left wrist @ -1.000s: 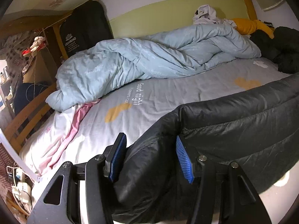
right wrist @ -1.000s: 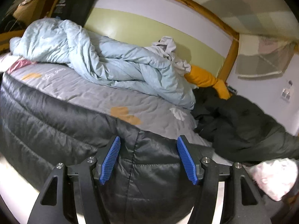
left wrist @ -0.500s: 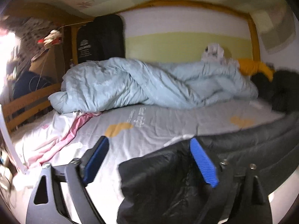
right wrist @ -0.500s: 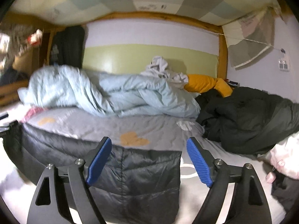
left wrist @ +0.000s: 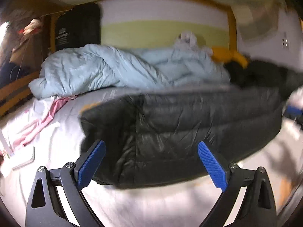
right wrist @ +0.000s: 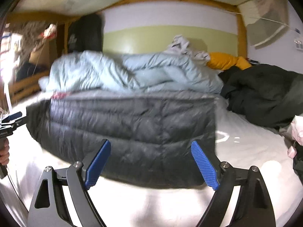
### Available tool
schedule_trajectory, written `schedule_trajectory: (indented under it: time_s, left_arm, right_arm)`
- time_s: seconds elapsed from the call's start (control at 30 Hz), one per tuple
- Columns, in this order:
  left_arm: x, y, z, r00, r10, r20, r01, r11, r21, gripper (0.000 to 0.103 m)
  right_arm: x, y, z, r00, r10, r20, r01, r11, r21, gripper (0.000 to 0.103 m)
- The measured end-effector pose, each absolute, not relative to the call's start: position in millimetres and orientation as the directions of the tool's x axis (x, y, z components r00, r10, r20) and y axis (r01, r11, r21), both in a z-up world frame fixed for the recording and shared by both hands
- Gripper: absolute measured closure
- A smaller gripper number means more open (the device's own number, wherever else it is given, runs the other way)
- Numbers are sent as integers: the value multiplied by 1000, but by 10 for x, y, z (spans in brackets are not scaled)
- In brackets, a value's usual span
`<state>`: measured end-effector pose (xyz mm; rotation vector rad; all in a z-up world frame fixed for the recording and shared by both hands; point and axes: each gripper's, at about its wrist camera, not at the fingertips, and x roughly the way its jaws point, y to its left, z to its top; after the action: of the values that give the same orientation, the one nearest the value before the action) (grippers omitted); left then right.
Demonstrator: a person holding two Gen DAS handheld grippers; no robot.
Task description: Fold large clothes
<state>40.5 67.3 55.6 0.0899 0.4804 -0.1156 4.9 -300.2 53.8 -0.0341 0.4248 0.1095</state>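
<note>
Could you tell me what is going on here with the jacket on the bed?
A person with a gripper in each hand is folding a dark puffer jacket on the bed. The jacket lies folded across the sheet. The left gripper is open, the right gripper is opening, and neither one's pads press on the jacket. A blue duvet is bunched up behind it.

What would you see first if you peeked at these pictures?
A big puffy black jacket lies folded across the white bed, right in front of both wide-open blue claws. Behind it, a crumpled light-blue duvet is heaped along the wall, with a dark pile of clothes to its right.
</note>
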Motion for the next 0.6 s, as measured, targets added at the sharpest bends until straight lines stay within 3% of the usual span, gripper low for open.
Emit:
schedule_trajectory:
  time_s: [0.23,0.43,0.6]
  left_arm:
    - [892,807,679,848,-31,-529,51,998,23,5]
    - [1465,863,460,692,-84,-717,151,988,29,5]
    - [1852,892,266,678,-33,-734,119,991,66,5]
  right_arm:
    - [558,-2990,503,857,117,-502,-122,992,22,15]
    - [1131,-3041,422,756,127,-642,-131,990,42,15]
    - [1585,-3025,271,700,114,-705,-120,992,41,15]
